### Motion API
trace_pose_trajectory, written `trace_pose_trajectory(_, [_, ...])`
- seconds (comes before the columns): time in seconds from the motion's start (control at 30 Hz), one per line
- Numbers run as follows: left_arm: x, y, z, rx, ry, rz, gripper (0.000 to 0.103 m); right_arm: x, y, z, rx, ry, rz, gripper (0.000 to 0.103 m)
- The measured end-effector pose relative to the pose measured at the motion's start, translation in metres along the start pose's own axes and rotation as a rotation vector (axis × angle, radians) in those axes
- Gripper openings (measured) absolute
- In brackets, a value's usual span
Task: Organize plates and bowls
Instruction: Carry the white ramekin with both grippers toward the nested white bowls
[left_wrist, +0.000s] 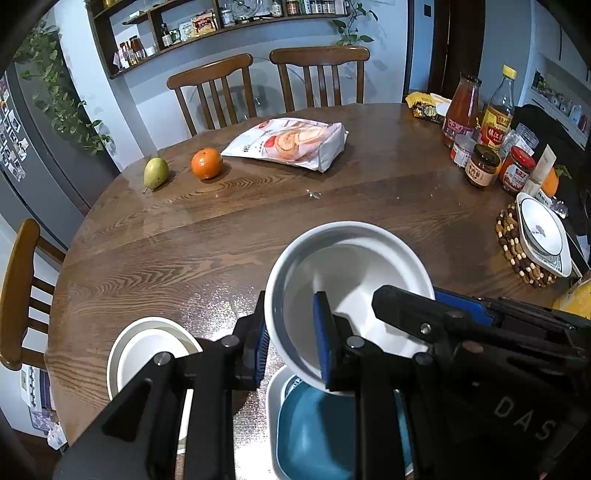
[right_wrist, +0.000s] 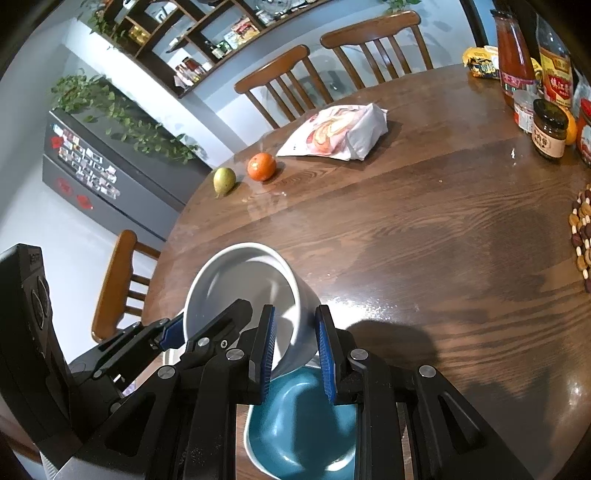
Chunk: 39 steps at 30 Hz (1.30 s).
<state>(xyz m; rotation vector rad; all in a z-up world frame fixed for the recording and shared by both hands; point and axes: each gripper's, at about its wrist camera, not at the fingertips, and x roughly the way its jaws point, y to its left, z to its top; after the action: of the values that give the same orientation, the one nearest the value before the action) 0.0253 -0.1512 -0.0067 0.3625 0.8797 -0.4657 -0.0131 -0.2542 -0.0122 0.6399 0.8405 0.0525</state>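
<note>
A white bowl (left_wrist: 351, 273) (right_wrist: 240, 280) hangs tilted over the table, gripped from both sides. My left gripper (left_wrist: 291, 347) is shut on its near rim, one blue pad inside and one outside. My right gripper (right_wrist: 295, 347) is shut on the opposite wall in the same way; its black fingers (left_wrist: 424, 317) reach in from the right in the left wrist view. Directly below sits a bowl with a blue inside (left_wrist: 314, 435) (right_wrist: 303, 424) on the table's near edge. A white plate (left_wrist: 147, 350) lies to its left, partly hidden by my left gripper.
Patterned plates (left_wrist: 543, 232) rest on a beaded trivet (left_wrist: 509, 240) at the right edge. Jars and bottles (left_wrist: 480, 170) crowd the far right. A pear (left_wrist: 156, 172), an orange (left_wrist: 207, 163) and a snack bag (left_wrist: 291, 142) lie at the back. Chairs ring the round wooden table (left_wrist: 221, 236).
</note>
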Motion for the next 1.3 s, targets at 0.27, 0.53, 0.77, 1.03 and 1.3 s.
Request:
trace_pose_trajectory(0.27, [-0.005,0.001,-0.002,-0.006,-0.015,0.012,0.02,-0.003,0.005,-0.001,-0.012,-0.006,0.009,0.025])
trace_pose_trajectory(0.53, [-0.006,0.002,-0.004,-0.009,-0.011,0.013,0.019,-0.003,0.003,-0.001,-0.012,0.004,0.013,0.025])
trace_pose_trajectory(0.77, [-0.007,-0.001,-0.003,-0.004,-0.015,0.013,0.019,-0.005,0.003,-0.001,-0.012,0.001,0.013,0.025])
trace_pose_trajectory(1.03, [-0.01,-0.006,-0.004,0.007,-0.026,0.014,0.018,-0.012,-0.001,-0.004,-0.012,-0.01,0.011,0.025])
trace_pose_trajectory(1.3, [-0.016,-0.01,-0.006,0.011,-0.035,0.013,0.018,-0.019,-0.001,-0.006,-0.011,-0.023,0.012,0.025])
